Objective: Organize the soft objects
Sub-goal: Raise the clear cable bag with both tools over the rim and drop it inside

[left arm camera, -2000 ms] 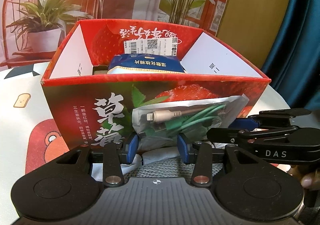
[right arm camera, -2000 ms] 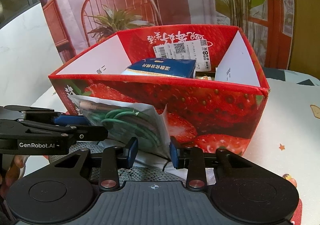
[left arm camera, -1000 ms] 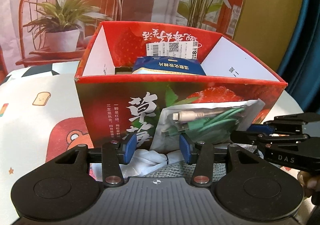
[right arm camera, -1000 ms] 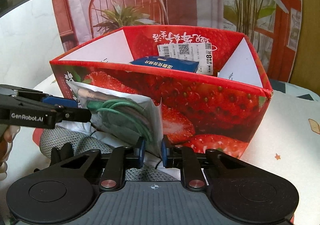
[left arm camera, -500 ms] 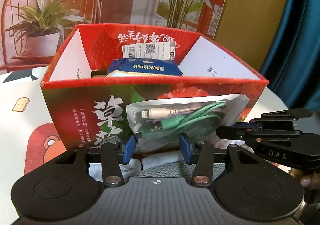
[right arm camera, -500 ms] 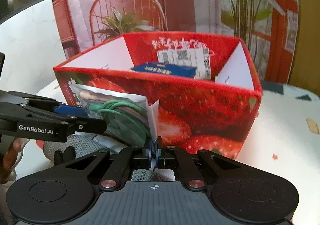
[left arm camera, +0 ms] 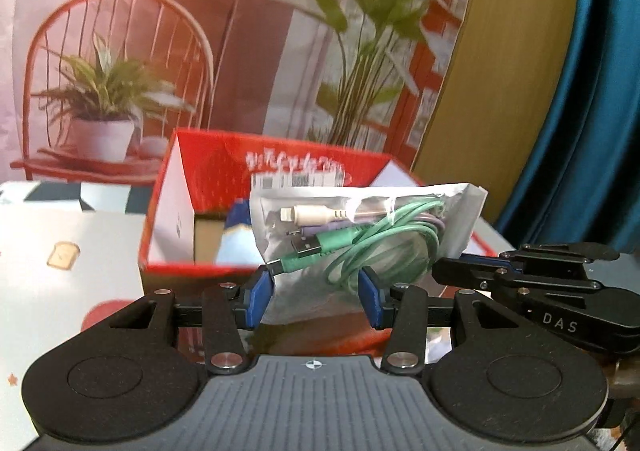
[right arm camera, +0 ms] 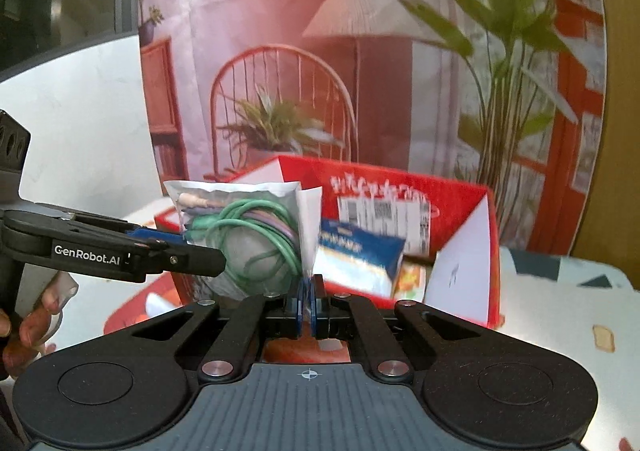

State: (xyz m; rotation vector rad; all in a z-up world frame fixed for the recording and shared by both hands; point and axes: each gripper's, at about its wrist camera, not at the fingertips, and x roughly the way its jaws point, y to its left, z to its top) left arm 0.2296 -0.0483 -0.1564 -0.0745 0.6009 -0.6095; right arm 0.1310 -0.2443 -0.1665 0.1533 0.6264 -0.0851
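Above the red box (left arm camera: 208, 267), both hand-held grippers pinch the cable bag (left arm camera: 360, 227): left (left arm camera: 316, 291), right (right arm camera: 307, 307).

Clear cable pouch (left arm camera: 360, 235) (green coil inside) — upright, aloft before strawberry box (left arm camera: 192, 179).
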